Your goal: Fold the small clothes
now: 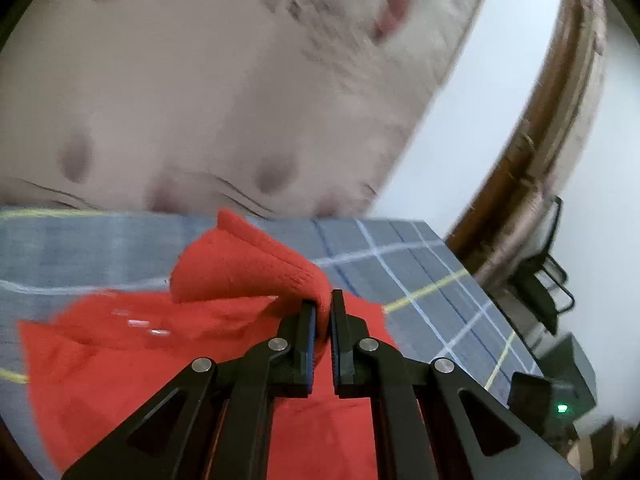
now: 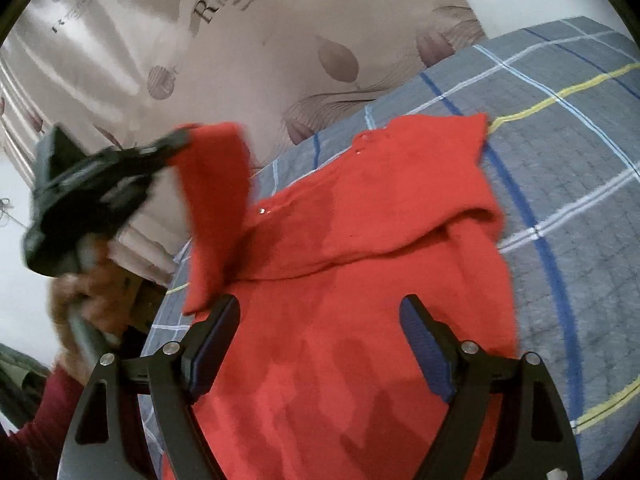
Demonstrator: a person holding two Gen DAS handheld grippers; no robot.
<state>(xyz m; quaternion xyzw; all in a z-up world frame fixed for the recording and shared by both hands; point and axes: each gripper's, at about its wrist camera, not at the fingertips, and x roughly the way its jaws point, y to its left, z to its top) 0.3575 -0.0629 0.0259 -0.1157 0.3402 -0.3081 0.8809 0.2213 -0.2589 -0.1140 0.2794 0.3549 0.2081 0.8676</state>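
A small red knitted garment (image 2: 360,248) lies spread on a grey plaid bedsheet (image 2: 568,168); its right sleeve is folded in over the body. My left gripper (image 1: 324,308) is shut on the end of the left sleeve (image 1: 244,264), holding it up off the sheet. The right wrist view shows that gripper (image 2: 178,142) blurred at the left, with the sleeve (image 2: 216,200) hanging from it and a hand (image 2: 84,284) behind. My right gripper (image 2: 320,316) hovers open above the garment's lower body, with nothing between its fingers.
A beige quilt (image 2: 248,56) with leaf print and lettering lies along the far side of the bed. A brown wooden bed frame (image 1: 516,168) curves at the right. A dark box with a green light (image 1: 562,408) and a black rack (image 1: 540,280) stand past the bed's corner.
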